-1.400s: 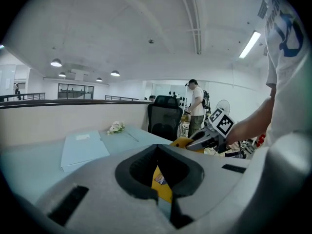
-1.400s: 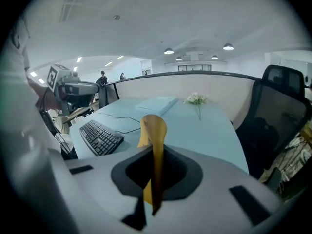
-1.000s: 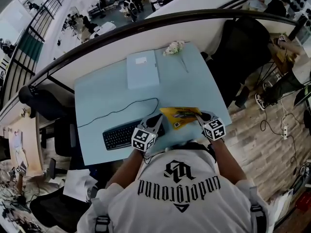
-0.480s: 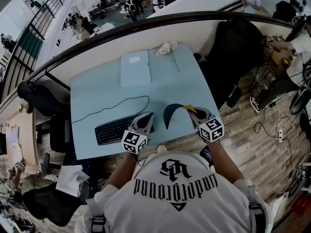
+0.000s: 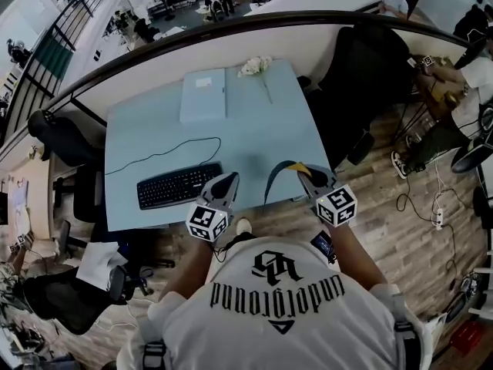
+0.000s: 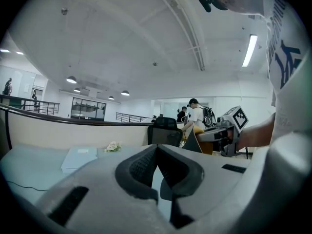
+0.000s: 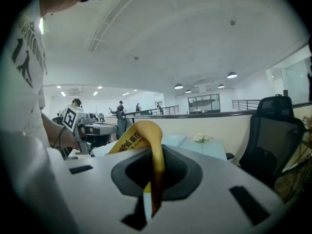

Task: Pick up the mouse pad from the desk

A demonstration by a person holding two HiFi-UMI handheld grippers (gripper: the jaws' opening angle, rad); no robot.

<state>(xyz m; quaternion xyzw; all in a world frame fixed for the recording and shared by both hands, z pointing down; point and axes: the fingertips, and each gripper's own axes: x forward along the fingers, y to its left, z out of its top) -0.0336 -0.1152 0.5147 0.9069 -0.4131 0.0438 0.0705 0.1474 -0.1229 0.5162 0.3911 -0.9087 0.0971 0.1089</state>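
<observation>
The mouse pad (image 5: 276,182), yellow on top and dark underneath, hangs curled above the near edge of the pale blue desk (image 5: 254,133). My right gripper (image 5: 305,174) is shut on its right edge. In the right gripper view the yellow pad (image 7: 142,136) stands pinched between the jaws and bends over to the left. My left gripper (image 5: 225,183) is just left of the pad, apart from it, its jaws shut with nothing in them. In the left gripper view the tips (image 6: 157,148) meet, and the pad (image 6: 196,142) shows at the right.
A black keyboard (image 5: 173,185) with its cable lies left of my left gripper. A pale closed laptop (image 5: 203,94) and white flowers (image 5: 254,66) sit at the desk's far side. A black chair (image 5: 370,75) stands right of the desk, another (image 5: 62,149) to its left.
The pad lay flat with its yellow face up; now it is off the desk, curled, showing its dark underside. Both grippers have risen and drawn back toward the person.
</observation>
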